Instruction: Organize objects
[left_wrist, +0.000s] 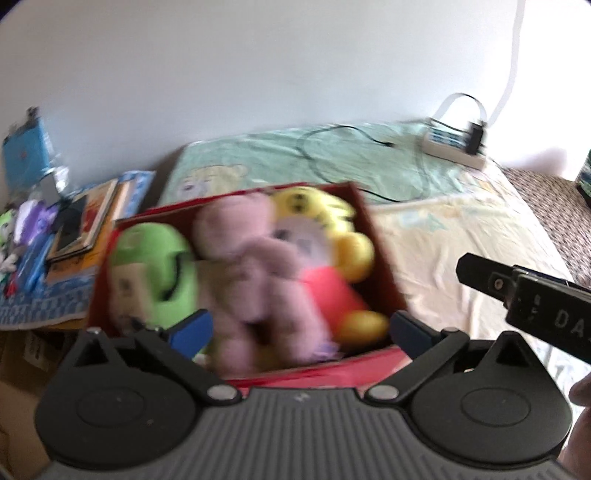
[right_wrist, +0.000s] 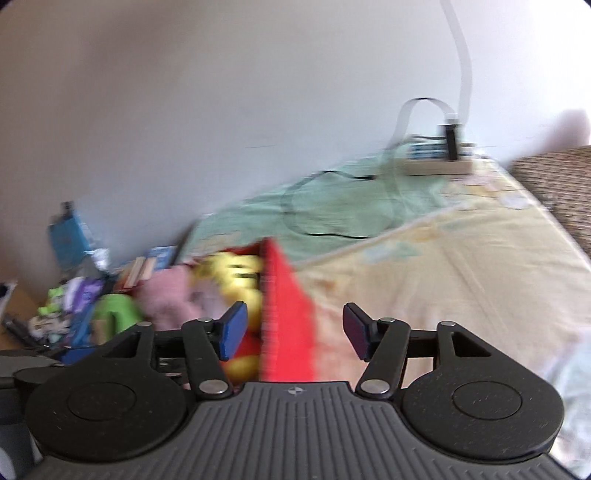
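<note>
A red box (left_wrist: 384, 258) sits on the bed, packed with plush toys: a green one (left_wrist: 162, 262) at left, a pink one (left_wrist: 258, 273) in the middle, a yellow one (left_wrist: 332, 229) at right. My left gripper (left_wrist: 299, 328) hangs open just above the box's near side, blue pads wide apart over the pink toy. My right gripper (right_wrist: 295, 332) is open too, straddling the box's right wall (right_wrist: 284, 314) with the yellow toy (right_wrist: 236, 277) by its left pad. The frames are blurred.
A stack of books (left_wrist: 88, 229) and small packets (left_wrist: 26, 229) lie left of the box on a blue cloth. A power strip (left_wrist: 454, 147) with cables rests at the bed's far end by the wall. The yellow sheet (right_wrist: 461, 266) spreads to the right.
</note>
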